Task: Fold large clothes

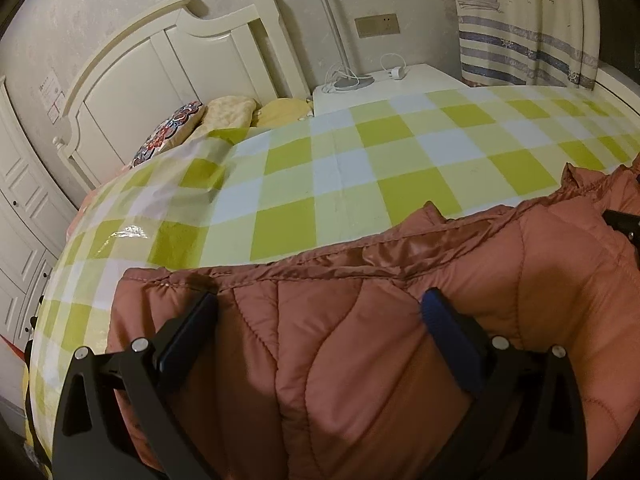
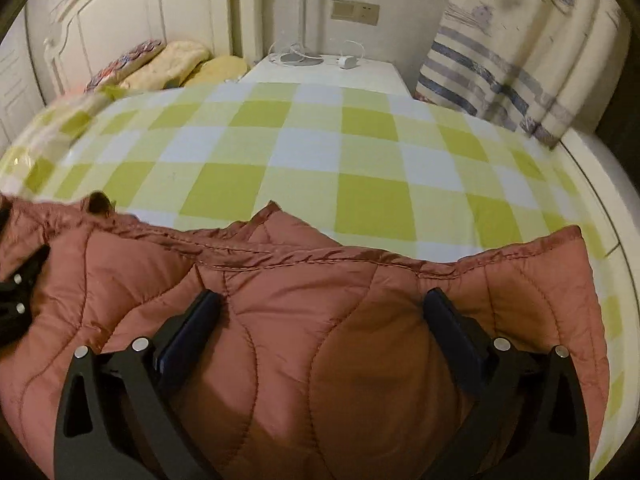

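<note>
Both the left gripper (image 1: 318, 312) and right gripper (image 2: 320, 308) stand wide open, holding nothing, over the jacket (image 1: 360, 360) at the bed's (image 1: 360, 168) near edge.

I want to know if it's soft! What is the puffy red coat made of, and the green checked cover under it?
The coat looks like thin, slightly shiny fabric over soft filling: it gleams along the hem and bulges between stitched lines. The cover looks like plastic sheeting, probably: it glints and holds stiff creases near the pillows.
</note>
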### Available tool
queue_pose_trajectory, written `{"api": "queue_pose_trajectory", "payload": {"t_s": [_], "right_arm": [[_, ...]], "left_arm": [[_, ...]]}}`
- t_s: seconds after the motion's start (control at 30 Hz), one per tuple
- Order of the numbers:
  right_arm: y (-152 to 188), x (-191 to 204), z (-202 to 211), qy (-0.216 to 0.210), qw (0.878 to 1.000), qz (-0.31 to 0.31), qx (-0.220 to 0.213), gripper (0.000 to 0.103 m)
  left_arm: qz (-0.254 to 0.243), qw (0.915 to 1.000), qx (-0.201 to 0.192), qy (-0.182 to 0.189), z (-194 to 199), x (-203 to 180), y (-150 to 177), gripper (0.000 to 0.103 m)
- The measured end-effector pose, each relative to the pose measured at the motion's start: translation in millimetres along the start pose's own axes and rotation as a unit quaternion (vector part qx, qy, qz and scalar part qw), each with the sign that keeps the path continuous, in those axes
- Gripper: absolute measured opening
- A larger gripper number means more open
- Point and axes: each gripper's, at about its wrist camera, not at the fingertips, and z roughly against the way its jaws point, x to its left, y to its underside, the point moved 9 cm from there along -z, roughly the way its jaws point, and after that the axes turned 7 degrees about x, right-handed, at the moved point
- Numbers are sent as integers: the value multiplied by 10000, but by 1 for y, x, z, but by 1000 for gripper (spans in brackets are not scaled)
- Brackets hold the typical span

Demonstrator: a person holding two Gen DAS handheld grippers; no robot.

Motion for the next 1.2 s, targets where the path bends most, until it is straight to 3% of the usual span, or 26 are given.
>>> {"api": "queue_pose_trajectory", "payload": {"t_s": [0.23, 0.3, 0.4, 0.53, 0.63, 0.8, 0.9, 0.97, 1.07, 1.13, 1.2], "right_arm": [[1, -5, -2, -207, 9997, -99, -9, 99], [1, -5, 7, -381, 9991, -184, 25, 98], [2, -2, 44, -943, 9942, -377, -359, 98], [6, 2, 72, -695, 9955, -124, -632, 98], [10, -9, 65, -138, 9984, -18, -545, 98], [20, -53, 34, -79, 9973, -702, -224, 99], [24, -52, 12, -516, 9951, -838, 40, 99], [25, -52, 27, -889, 9920, -897, -58, 98], [41, -50, 89, -1858, 9738, -1107, -700, 97], [74, -44, 144, -2539, 9541, -1042, -1201, 97], [115, -38, 177, -2889, 9435, -930, -1331, 97]], "left_arm": [[-5, 10000, -1, -7, 0, 0, 0, 101], [-16, 10000, -15, -28, 0, 1, 0, 101], [-18, 10000, -14, -35, -1, 1, -1, 101], [-19, 10000, -25, -45, -1, 1, -1, 101], [-21, 10000, -30, -53, 0, 1, -1, 101], [2, 10000, 0, -10, -1, 0, 0, 101], [50, 10000, 63, 58, -3, 0, 1, 101], [85, 9999, 96, 101, -4, 1, 1, 101], [113, 9998, 109, 105, -5, 1, 2, 101], [112, 9998, 115, 103, -5, 1, 2, 101], [113, 9998, 114, 102, -5, 1, 1, 101]]}}
